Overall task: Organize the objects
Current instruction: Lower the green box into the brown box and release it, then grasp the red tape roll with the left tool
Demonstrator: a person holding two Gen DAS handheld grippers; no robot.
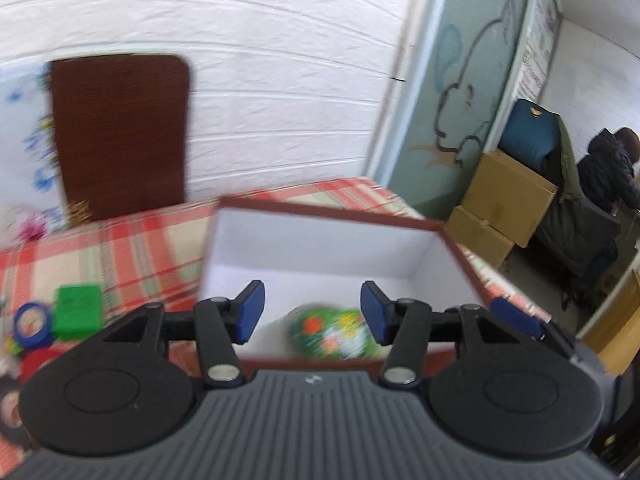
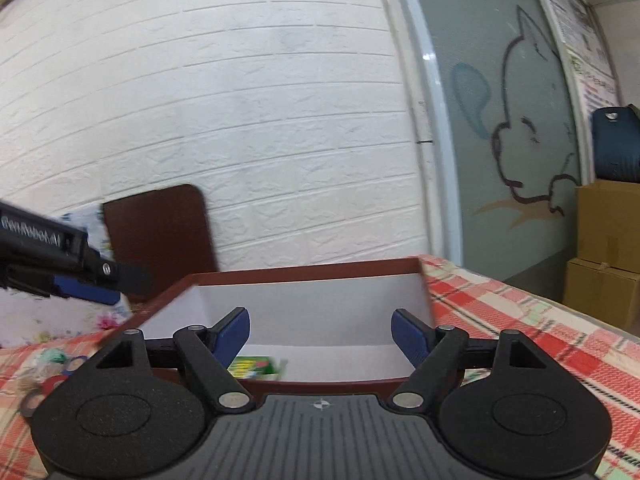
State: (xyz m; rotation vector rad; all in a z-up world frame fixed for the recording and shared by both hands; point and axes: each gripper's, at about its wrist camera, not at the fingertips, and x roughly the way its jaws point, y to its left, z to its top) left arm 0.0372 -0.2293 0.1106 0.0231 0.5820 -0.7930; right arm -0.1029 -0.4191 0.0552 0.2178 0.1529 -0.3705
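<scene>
Two grippers over the open box

Both grippers hang above the red-rimmed white box (image 1: 424,256) on the plaid tablecloth (image 1: 132,248). The left gripper (image 1: 312,312) has its jaws parted with nothing pressed between them; a blurred green floral ball (image 1: 334,334) lies inside the box below it. The right gripper (image 2: 320,336) has its jaws wide and empty above a green packet (image 2: 256,366) in the box. Left of the box sit a green block (image 1: 78,310) and a blue tape roll (image 1: 32,322).

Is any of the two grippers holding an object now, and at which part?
Nothing is held. The left gripper is open above the box, with the green patterned ball lying loose inside. The right gripper is open and empty too.
</scene>
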